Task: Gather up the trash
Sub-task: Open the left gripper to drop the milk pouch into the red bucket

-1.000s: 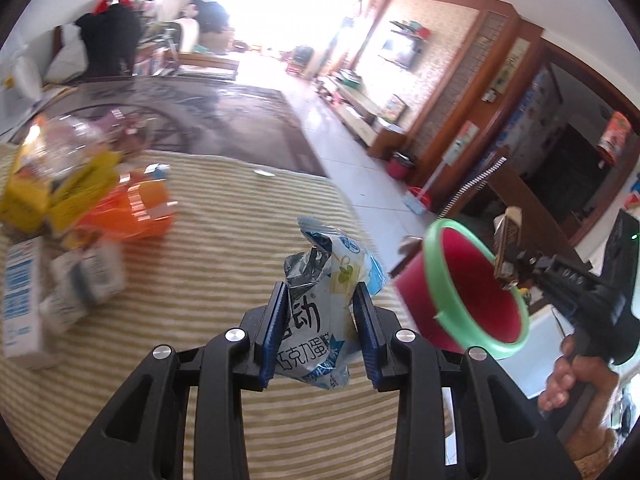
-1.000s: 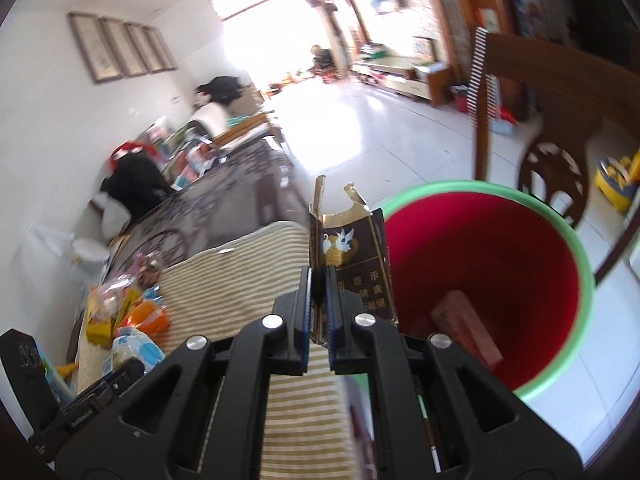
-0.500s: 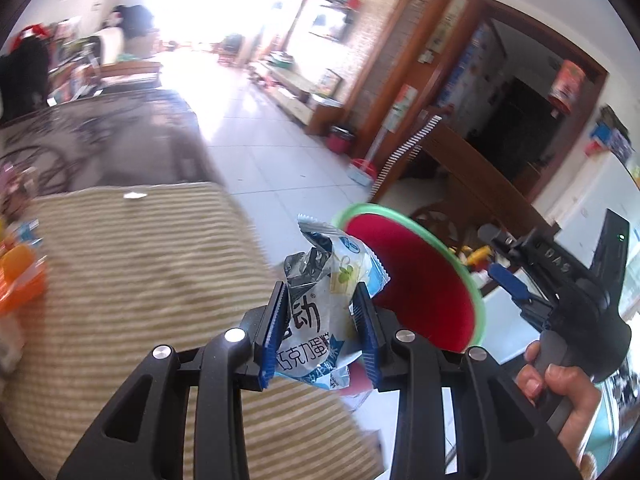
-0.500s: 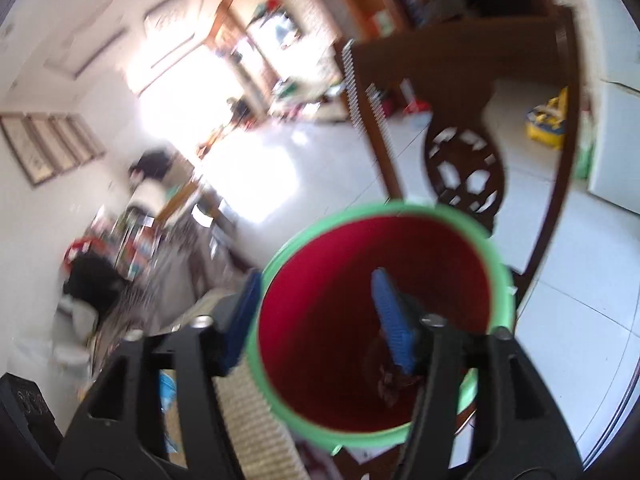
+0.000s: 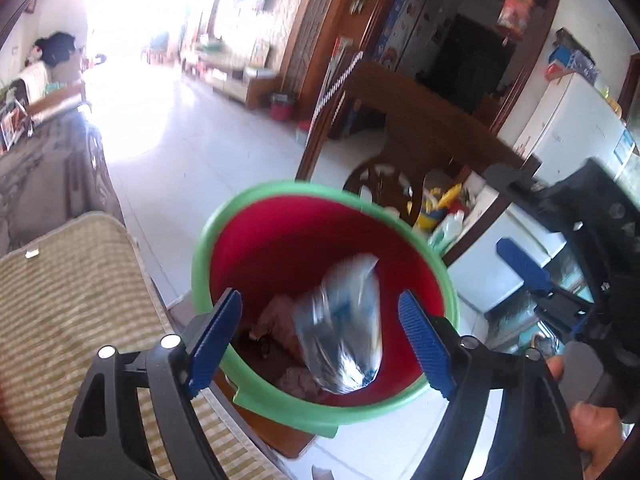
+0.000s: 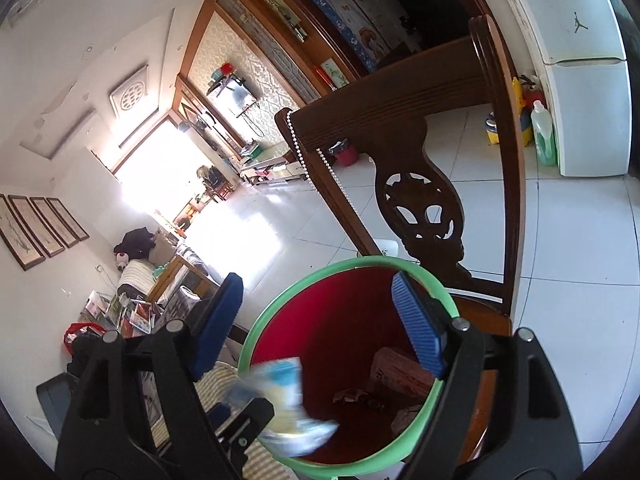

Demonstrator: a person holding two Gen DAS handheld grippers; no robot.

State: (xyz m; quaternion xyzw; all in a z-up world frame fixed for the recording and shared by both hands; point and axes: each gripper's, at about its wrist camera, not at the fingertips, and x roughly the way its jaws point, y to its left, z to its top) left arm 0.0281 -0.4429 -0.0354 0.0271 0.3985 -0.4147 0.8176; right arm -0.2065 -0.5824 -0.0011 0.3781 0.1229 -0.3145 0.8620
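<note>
Snack wrapper dropping into the red bin

The left gripper (image 5: 320, 340) hung over the green-rimmed red bin (image 5: 256, 236), its jaws opening, the blurred silver wrapper (image 5: 340, 328) loose between them, touching neither pad. The right gripper (image 6: 316, 328) was opening too, nothing between its jaws, above the same bin beside the striped desk (image 5: 60, 288). Cartons lay at the bin's bottom.
</note>
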